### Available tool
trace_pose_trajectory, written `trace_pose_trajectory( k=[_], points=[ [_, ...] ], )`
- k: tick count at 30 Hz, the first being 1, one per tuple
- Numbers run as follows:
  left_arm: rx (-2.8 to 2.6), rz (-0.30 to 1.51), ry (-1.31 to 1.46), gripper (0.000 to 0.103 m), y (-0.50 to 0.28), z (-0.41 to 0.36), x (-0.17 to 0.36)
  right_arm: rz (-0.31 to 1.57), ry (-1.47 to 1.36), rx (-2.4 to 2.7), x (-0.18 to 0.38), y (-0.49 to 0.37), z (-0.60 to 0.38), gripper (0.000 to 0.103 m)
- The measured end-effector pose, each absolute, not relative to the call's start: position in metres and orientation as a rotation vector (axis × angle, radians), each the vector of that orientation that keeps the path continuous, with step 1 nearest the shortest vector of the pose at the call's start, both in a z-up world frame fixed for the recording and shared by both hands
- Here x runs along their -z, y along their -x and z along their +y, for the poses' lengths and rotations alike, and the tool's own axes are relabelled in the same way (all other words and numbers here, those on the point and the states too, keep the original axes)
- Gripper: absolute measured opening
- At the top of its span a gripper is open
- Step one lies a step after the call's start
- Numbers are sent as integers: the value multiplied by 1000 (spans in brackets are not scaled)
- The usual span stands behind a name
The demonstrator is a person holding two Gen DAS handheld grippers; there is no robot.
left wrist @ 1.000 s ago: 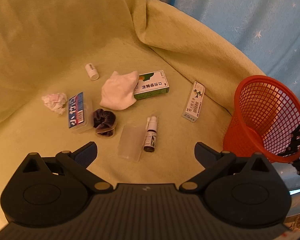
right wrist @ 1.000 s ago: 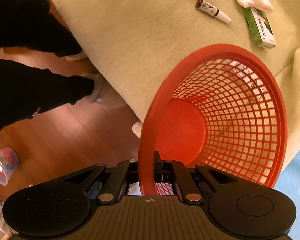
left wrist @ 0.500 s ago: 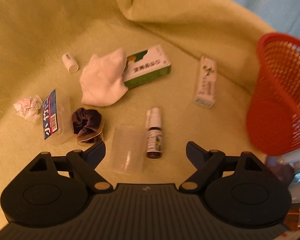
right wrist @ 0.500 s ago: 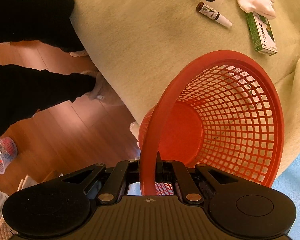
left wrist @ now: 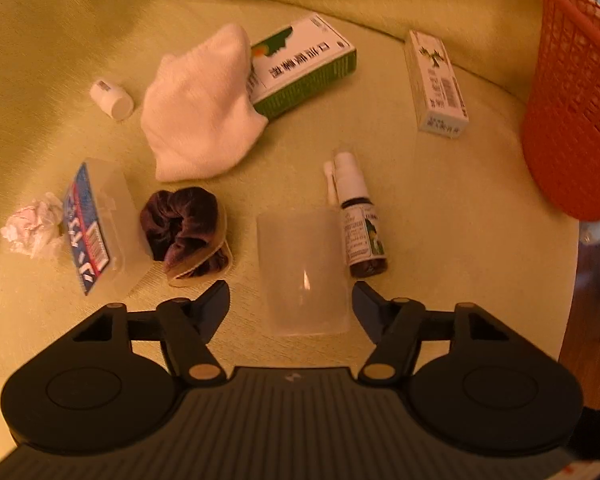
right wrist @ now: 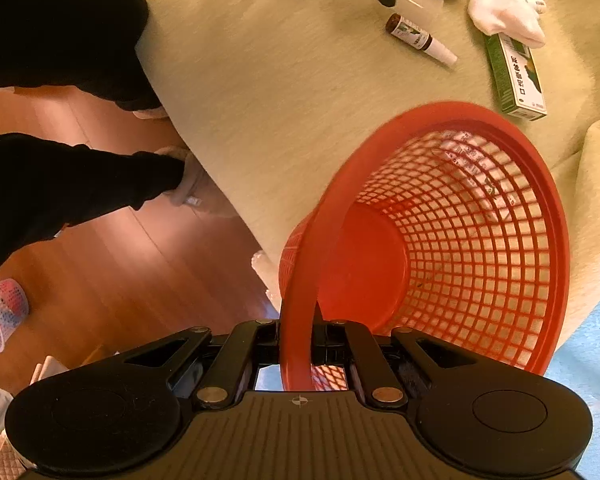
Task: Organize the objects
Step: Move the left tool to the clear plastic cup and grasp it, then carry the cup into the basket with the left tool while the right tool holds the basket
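My left gripper is open low over the yellow-green cover, its fingertips on either side of the near end of a clear plastic cup lying on its side. A brown spray bottle lies just right of the cup, a purple scrunchie just left. Farther off are a white cloth, a green box and a small white box. My right gripper is shut on the rim of the red mesh basket, which is tilted at the bed's edge and holds nothing.
A clear case with a blue label, a crumpled tissue and a small white bottle lie at the left. A person's dark-clothed legs stand on the wooden floor beside the bed. A pale mesh cup sits on the floor.
My left gripper has come down and forward until its open fingers flank the clear cup. The right gripper has kept its hold on the basket rim, shifting slightly.
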State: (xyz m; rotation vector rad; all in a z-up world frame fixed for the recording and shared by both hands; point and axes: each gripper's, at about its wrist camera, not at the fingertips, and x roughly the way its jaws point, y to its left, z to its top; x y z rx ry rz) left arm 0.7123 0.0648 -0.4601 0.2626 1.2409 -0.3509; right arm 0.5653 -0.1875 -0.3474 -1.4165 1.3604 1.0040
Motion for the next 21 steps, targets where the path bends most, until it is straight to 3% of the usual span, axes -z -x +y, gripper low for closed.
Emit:
trace_pose_trajectory(
  k=[8, 12, 21],
  points=[
    [359, 1267, -242, 57, -716, 65, 465, 1360, 1442, -984, 348, -570, -187, 2],
    [347, 1280, -239, 46, -716, 64, 467, 1374, 1422, -970, 348, -574, -188, 2],
    [325, 1276, -234, 45, -713, 64, 461, 1392, 1426, -955, 343, -575, -192, 2]
  ],
)
